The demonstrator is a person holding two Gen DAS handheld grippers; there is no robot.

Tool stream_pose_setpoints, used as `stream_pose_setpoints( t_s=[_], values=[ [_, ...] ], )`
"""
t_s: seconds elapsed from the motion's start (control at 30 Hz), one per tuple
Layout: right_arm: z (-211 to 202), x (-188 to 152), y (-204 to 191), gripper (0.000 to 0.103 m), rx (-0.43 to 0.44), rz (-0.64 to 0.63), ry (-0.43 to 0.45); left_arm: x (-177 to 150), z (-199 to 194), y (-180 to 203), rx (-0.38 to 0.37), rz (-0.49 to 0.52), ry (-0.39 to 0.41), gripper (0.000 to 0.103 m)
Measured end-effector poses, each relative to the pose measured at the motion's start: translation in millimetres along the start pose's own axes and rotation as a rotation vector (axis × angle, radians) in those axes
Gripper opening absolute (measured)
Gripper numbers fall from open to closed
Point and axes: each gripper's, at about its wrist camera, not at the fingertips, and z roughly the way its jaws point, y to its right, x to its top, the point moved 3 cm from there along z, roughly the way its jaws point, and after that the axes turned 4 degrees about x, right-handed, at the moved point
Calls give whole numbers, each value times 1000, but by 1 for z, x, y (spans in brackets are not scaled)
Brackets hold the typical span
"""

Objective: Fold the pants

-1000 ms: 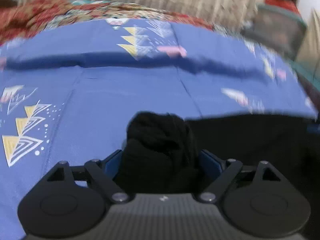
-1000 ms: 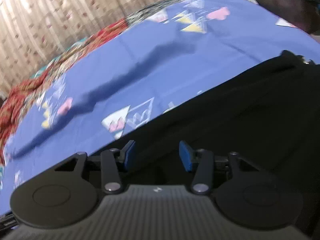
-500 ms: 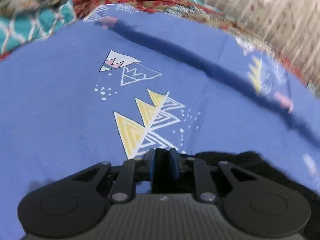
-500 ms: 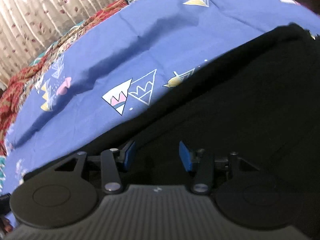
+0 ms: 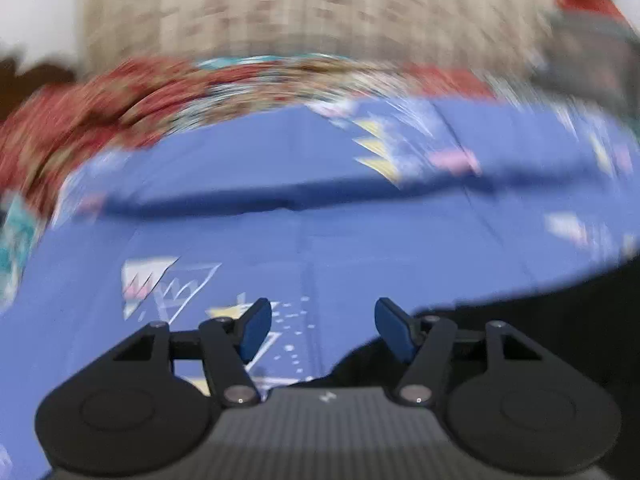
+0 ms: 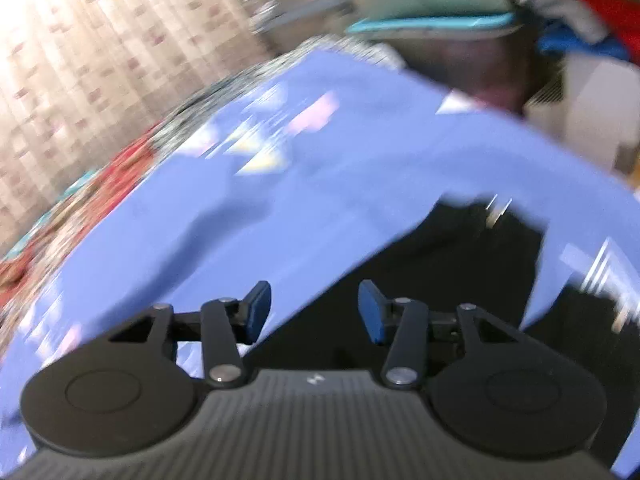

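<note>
In the left wrist view, the left gripper (image 5: 323, 330) hangs over the blue patterned bedsheet (image 5: 360, 232) with its jaws spread wide and nothing between them. The black pants (image 5: 540, 320) fill the frame from three to five o'clock, and their edge bunches just beneath the right-hand finger. The next pinch should probably catch that edge cleanly and take in every layer. The picture is blurred.

In the right wrist view, the right gripper (image 6: 314, 312) also stands with its jaws apart and empty. The pants (image 6: 440, 280) lie flat and dark from the centre toward five o'clock, with a diagonal edge against the sheet (image 6: 320, 184). Something pale glints near one o'clock, too smeared to identify. Smoothing before creasing seems wise.
</note>
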Motion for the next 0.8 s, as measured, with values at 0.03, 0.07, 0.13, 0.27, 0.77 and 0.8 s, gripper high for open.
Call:
stream_pose_setpoints(
  t_s=[0.03, 0.07, 0.13, 0.27, 0.77, 0.8],
  values=[
    [11, 12, 6, 56, -37, 4, -4, -1, 9, 8, -7, 40, -18, 59],
    [20, 20, 15, 59, -67, 17, -17, -3, 18, 14, -22, 60, -43, 59],
    [46, 30, 28, 59, -123, 70, -65, -10, 33, 24, -53, 69, -94, 59],
    [96, 25, 52, 60, -235, 135, -159, -21, 56, 37, -53, 120, -148, 59],
    [60, 56, 96, 6, -119, 243, -21, -6, -16, 36, -6, 6, 29, 12],
    [39, 59, 101, 6, -78, 257, -3, -4, -32, 35, -2, -10, 54, 11]
  ],
)
